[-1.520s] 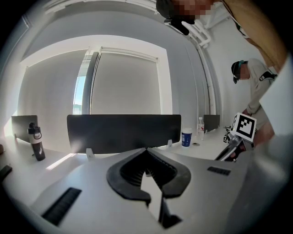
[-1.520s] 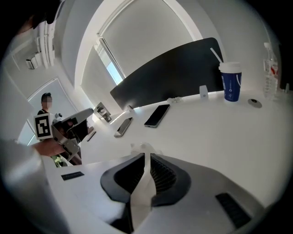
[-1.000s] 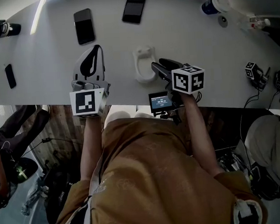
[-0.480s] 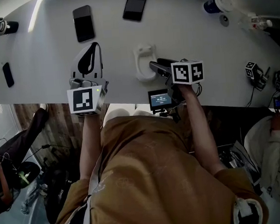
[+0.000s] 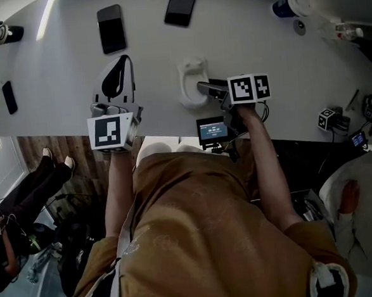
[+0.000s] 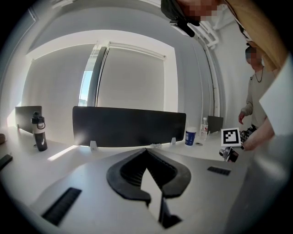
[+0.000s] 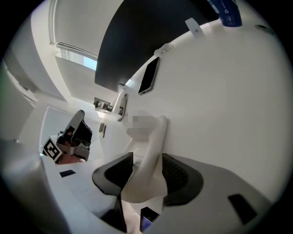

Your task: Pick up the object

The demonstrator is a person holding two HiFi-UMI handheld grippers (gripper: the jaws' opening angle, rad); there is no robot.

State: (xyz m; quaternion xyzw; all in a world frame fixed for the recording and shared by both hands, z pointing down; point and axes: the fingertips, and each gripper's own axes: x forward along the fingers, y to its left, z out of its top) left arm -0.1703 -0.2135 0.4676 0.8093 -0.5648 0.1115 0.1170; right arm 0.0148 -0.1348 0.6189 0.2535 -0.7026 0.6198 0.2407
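1. Head view: your left gripper [image 5: 126, 61] sits by the desk's [image 5: 56, 109] near edge, left of the middle. Its tips are pressed together on nothing. Your right gripper [image 5: 202, 87] is at the same edge and points left at the white object [image 5: 191, 79]. That object stands near the near edge, about midway along. A phone [image 5: 111, 29] and a second phone [image 5: 181, 5] lie toward the far edge, and a cup [image 5: 288, 5] sits near the far right corner.
2. Left gripper view: the left gripper [image 6: 146, 151] shows its two tips meeting in a point, with bare desk [image 6: 68, 173] under them. Beyond it a dark screen [image 6: 128, 125] runs along the far edge, with a bottle [image 6: 40, 132] to its left and the cup [image 6: 190, 136] to its right.
3. Right gripper view: your right gripper [image 7: 147, 157] is spread wide and has just been opening. The white object [image 7: 155, 141] stands upright between the pads, not pinched, with a gap showing on the right side.
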